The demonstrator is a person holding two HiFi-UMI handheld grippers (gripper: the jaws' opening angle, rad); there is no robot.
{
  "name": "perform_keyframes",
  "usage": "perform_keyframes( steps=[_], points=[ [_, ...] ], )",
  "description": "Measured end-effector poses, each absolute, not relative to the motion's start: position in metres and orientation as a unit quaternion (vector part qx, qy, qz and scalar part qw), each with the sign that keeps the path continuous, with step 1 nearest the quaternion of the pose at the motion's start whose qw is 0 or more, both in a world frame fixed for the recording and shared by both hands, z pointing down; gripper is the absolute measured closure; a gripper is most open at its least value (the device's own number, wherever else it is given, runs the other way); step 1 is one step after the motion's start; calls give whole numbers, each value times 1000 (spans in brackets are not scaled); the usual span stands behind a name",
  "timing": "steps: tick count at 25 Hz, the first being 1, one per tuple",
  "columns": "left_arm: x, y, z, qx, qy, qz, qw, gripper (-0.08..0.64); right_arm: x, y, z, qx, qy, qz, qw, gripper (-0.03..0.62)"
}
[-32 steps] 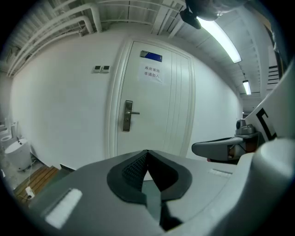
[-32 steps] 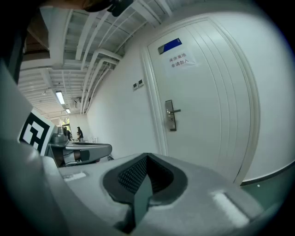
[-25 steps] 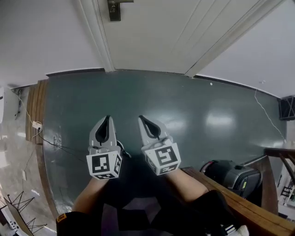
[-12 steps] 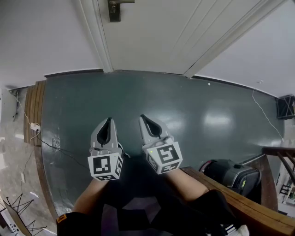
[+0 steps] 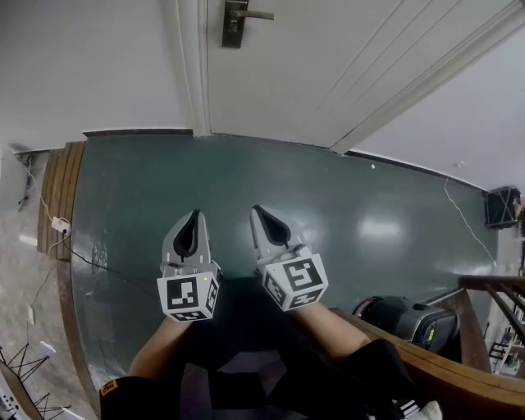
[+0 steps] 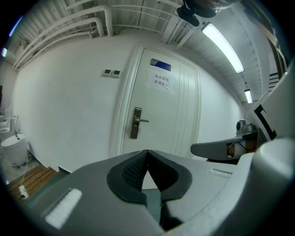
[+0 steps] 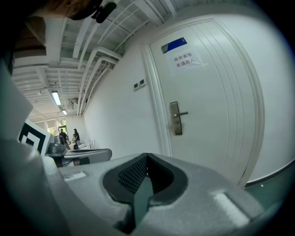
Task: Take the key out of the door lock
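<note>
While head view looks down, left gripper [image 5: 192, 215] and right gripper [image 5: 257, 210] jaws pressed together, empty; dark metal door lock plate [image 5: 234, 20] at 12 o'clock, well apart. Left gripper view: lock at 12 o'clock beyond tips. Right gripper view: at 1 o'clock. Key too small to discern.

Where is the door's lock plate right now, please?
In the head view, the lock plate is at the top, left of centre, on the white door beside its frame.
</note>
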State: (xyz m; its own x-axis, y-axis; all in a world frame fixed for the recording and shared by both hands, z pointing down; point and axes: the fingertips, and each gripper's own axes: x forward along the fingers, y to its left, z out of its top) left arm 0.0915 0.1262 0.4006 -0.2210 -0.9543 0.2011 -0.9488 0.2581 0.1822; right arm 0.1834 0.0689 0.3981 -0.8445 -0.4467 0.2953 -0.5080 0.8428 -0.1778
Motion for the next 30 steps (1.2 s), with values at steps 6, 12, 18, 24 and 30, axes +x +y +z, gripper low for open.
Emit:
perform_keyframes(
  steps=[6,12,18,24,30],
  points=[
    [42,148,396,594,-793,-31,132,541,136,82,393,244,-955,117,122,600],
    [8,153,398,576,-805,-36,138,541,97,79,391,228,-959,113,128,600],
    [-22,138,410,558,-816,-21,148,541,66,52,402,214,-960,125,131,600],
    [-50,91,413,548,-823,-3,148,541,34,5,411,197,-962,138,131,600],
    [-77,13,407,530,-834,1,154,541,1,-74,408,171,-966,136,139,600]
  ],
)
